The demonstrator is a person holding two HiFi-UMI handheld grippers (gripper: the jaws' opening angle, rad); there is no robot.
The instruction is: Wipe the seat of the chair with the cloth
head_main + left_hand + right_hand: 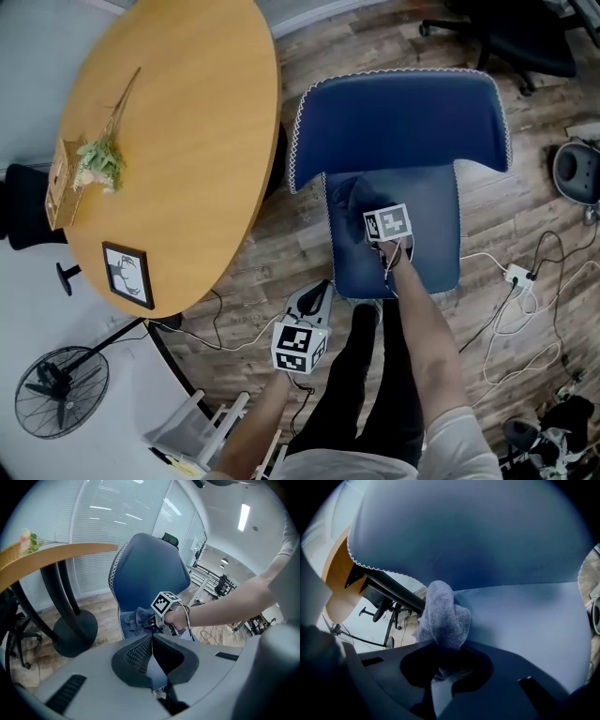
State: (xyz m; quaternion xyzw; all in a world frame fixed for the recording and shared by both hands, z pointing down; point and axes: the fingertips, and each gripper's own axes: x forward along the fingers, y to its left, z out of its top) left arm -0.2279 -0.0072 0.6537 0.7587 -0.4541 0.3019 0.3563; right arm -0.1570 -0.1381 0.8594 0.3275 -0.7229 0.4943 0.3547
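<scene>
cloth (443, 613) | right gripper (444, 660) pinches it, clearest in its own view | left gripper (152, 639) closed, empty

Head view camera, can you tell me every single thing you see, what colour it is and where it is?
chair: one, blue, middle of the wooden floor
cloth: one, grey-blue, on the seat near the backrest, on the table's side
table: one, round, orange-brown, left of the chair
flowers: one sprig, green and pale, on the table
picture frame: one, black, near the table's edge
fan: one, black, floor at lower left
power strip: one, white, floor at right, with cables
left tongs: one, grey and black, shut and empty, in front of the chair
right tongs: one, dark, shut on the cloth
</scene>
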